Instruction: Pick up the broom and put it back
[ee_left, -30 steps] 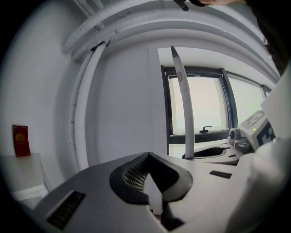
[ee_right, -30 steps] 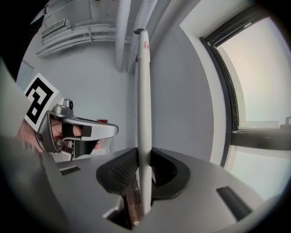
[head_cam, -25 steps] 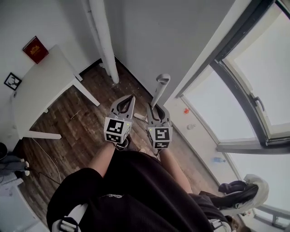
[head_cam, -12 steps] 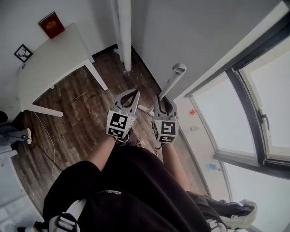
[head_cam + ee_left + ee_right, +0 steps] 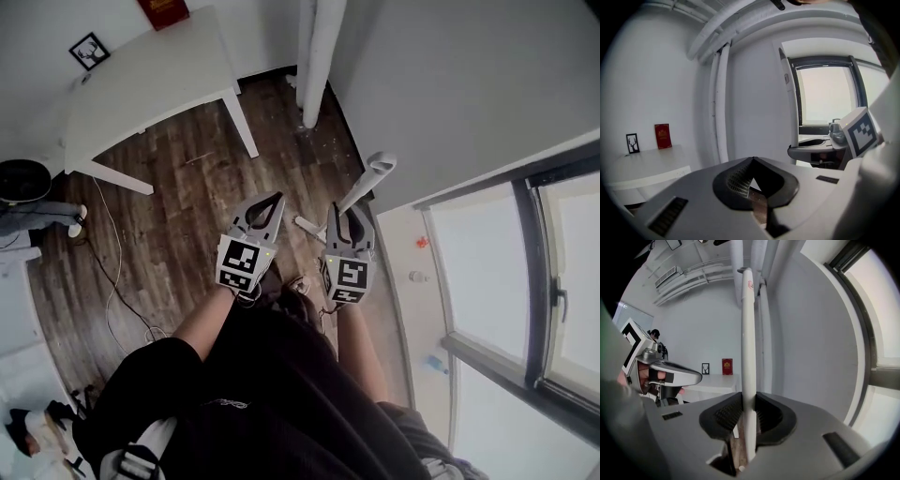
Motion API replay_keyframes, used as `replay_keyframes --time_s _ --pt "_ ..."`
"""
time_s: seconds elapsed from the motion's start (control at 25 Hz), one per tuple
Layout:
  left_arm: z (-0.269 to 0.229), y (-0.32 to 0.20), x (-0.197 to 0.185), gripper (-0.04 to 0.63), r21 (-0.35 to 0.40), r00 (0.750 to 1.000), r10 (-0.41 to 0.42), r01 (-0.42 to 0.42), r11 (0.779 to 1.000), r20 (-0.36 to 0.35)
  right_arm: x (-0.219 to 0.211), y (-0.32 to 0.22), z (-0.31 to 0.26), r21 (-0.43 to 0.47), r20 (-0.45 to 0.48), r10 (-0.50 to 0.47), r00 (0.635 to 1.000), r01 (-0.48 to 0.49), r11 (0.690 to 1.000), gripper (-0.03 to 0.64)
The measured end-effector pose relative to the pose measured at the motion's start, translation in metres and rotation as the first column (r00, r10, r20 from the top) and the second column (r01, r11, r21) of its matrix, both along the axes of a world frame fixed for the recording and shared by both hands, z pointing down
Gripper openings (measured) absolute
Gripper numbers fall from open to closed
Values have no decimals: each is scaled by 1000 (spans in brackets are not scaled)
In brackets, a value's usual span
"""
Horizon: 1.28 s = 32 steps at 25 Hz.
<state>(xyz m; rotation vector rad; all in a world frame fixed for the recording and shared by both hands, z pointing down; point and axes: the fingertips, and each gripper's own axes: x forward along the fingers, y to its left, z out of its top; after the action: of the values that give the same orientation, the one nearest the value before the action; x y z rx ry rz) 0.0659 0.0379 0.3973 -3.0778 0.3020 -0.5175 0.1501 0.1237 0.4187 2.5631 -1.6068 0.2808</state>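
Note:
The broom's white handle (image 5: 376,175) stands nearly upright by the grey wall, its hanging loop at the top. My right gripper (image 5: 349,216) is shut on it. In the right gripper view the handle (image 5: 748,333) runs straight up between the ribbed pads (image 5: 727,416), which press on both its sides. The broom's head is hidden below my body. My left gripper (image 5: 277,198) hovers to the left of the handle, apart from it. In the left gripper view its jaws (image 5: 752,160) meet at the tip with nothing between them.
A white table (image 5: 150,84) with a red book (image 5: 165,9) and a small framed picture (image 5: 89,50) stands at the back left. White pipes (image 5: 319,56) run up the corner. Right is a grey wall (image 5: 450,84), then windows (image 5: 506,272). A cable (image 5: 112,272) lies on the wood floor.
The view has swung, so the table and pipes sit further right and higher. Both grippers have moved on and sunk a little. The broom stays in the right gripper.

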Motion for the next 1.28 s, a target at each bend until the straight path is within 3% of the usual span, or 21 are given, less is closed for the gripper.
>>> replay_keyframes --time_s 0.68,1.28 --pt "12 -97 -83 0 -15 970 -243 243 970 22 -66 -122 23 -46 61 -247 967 250 967 98" --pt "36 -161 -179 0 -81 881 -470 473 878 45 -130 -224 55 -121 111 -448 887 460 880 98"
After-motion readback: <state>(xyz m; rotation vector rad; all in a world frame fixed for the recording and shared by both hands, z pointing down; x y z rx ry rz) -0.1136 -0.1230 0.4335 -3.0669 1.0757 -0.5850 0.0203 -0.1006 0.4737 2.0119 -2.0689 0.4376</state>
